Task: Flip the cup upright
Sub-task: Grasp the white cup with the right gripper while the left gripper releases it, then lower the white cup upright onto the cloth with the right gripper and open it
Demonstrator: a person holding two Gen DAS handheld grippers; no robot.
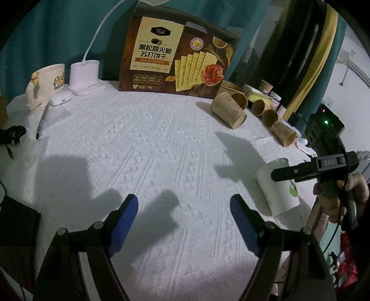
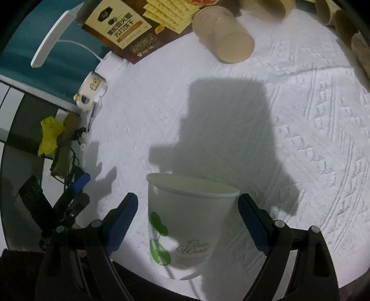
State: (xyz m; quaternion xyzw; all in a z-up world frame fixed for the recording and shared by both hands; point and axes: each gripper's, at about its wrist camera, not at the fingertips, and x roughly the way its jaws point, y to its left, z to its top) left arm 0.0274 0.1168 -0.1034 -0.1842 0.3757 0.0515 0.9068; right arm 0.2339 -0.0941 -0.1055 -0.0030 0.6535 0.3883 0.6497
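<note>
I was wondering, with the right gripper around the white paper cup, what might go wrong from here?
1. The white paper cup with a green leaf print lies between the right gripper pads with gaps on both sides; an off-centre close could push it aside.
2. Thin paper walls may crush under a hard squeeze.
3. The brown paper cups lie nearby on the white textured cloth; a wide flipping swing might scatter them.

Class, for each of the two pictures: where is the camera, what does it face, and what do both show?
Left wrist: on the left gripper, facing across the white tablecloth to the cracker box; the hand on the right gripper's handle shows.
Right wrist: on the right gripper, looking down at the white paper cup between its fingers.
Shared: cup, box, mug.
</note>
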